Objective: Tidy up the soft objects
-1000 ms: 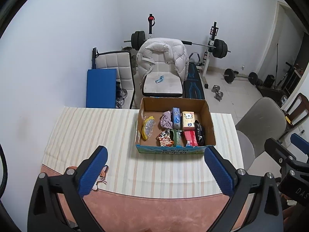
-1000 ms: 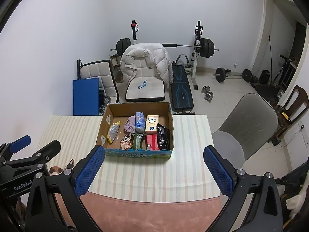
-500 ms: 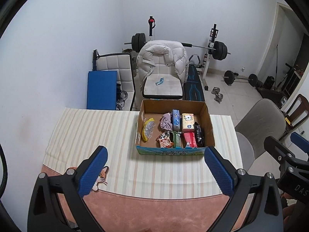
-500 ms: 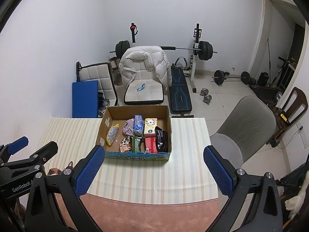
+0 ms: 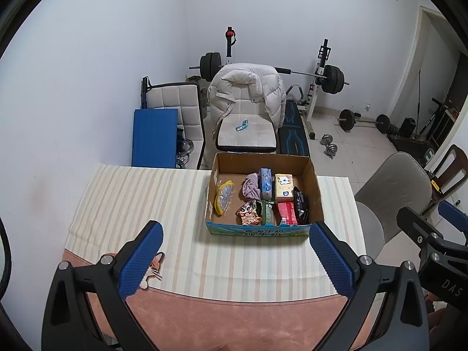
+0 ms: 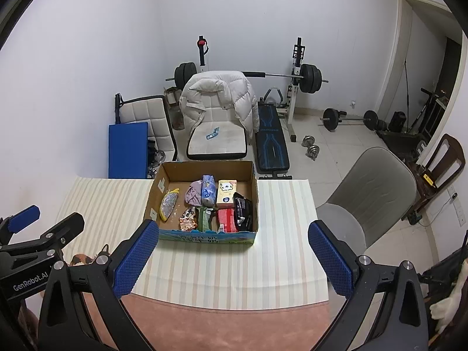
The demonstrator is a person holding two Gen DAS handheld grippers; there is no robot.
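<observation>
Hovering apart, both grippers (image 5: 235,259) (image 6: 231,256) face box (image 5: 257,231).

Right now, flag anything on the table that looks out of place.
One item: a small cat-faced object lies alone at the striped cloth's near-left edge, outside the cardboard box that holds everything else.

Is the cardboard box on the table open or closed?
Open. The cardboard box has no lid or flaps over its top, so the purple cloth and packets inside show.

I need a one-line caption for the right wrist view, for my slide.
Open right tool above the striped tablecloth, facing a cardboard box of soft items.
</observation>
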